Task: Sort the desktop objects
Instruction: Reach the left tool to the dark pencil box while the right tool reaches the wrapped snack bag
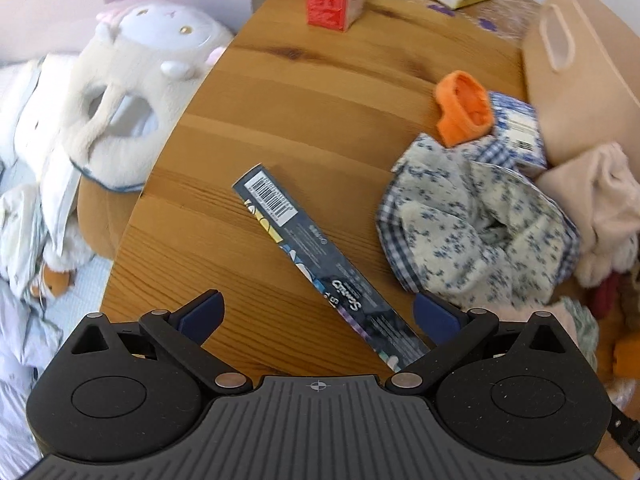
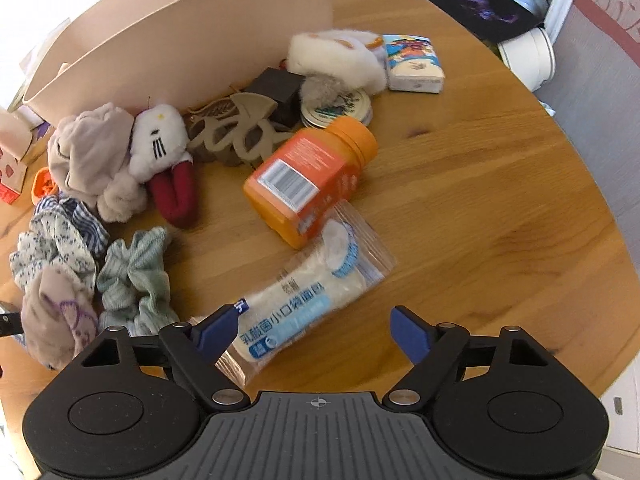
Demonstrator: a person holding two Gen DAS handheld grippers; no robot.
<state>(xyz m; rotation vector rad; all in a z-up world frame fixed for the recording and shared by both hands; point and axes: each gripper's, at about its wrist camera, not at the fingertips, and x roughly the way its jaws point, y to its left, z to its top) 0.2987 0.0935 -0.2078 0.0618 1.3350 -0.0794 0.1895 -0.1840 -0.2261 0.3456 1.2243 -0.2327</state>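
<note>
Only the left fingers (image 1: 316, 312), spread, straddle a dark box (image 1: 320, 268); the right fingers (image 2: 316, 330), spread, straddle a bag (image 2: 304, 300).

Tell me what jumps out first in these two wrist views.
In the right wrist view, an orange bottle lies on its side mid-table, a clear snack bag below it reaching between the open right gripper. In the left wrist view, a long dark box lies diagonally, its near end between the open left gripper.

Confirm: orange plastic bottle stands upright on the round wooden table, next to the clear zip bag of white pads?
Not quite. The orange plastic bottle lies on its side on the round wooden table, its base against the clear zip bag of white pads. The right wrist view shows it.
</note>
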